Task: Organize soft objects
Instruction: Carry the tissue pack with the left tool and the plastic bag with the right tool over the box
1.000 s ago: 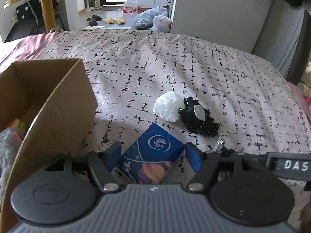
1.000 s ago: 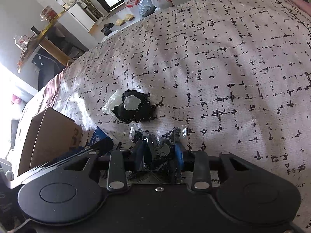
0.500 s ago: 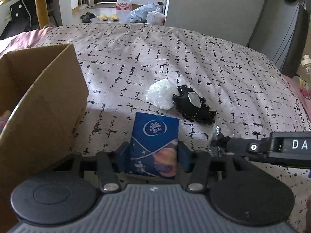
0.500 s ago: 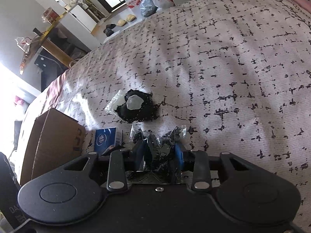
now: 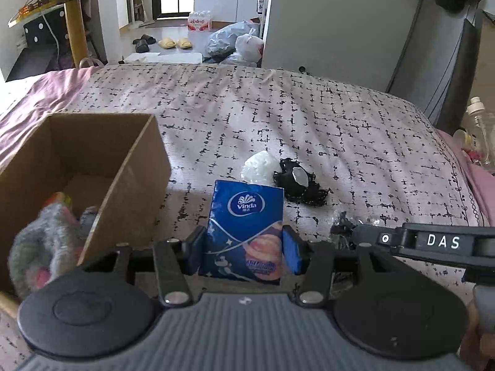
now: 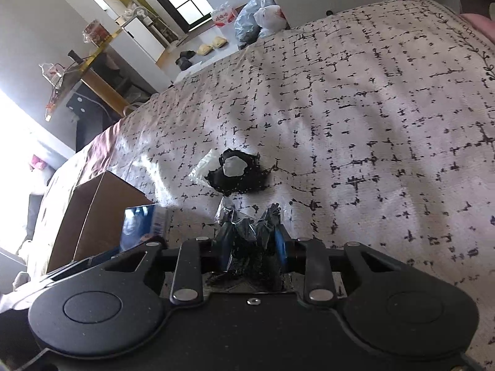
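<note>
My left gripper [image 5: 244,249] is shut on a blue Vinda tissue pack [image 5: 247,213] and holds it upright above the bed, just right of an open cardboard box [image 5: 136,167]. A grey plush [image 5: 40,241] lies inside the box. My right gripper [image 6: 252,236] has a crinkled black-and-clear plastic packet [image 6: 250,225] between its pads, and its jaws are closing tighter on it. Beyond both grippers a black lace item [image 5: 297,185] lies against a white crumpled bag [image 5: 260,167] on the bed. In the right wrist view the tissue pack [image 6: 139,225] shows at the left, in front of the box [image 6: 89,216].
The bed wears a pale cover with black dashes [image 5: 309,114], and pink sheet shows at its left and right edges. Bottles [image 5: 476,123] stand off the bed's right side. Past the foot are filled plastic bags [image 5: 238,43], slippers and a yellow-legged table [image 5: 74,31].
The left jaws closed on the tissue pack, turned it upright and lifted it off the bed beside the box. The right gripper kept the plastic packet and squeezed it slightly tighter.
</note>
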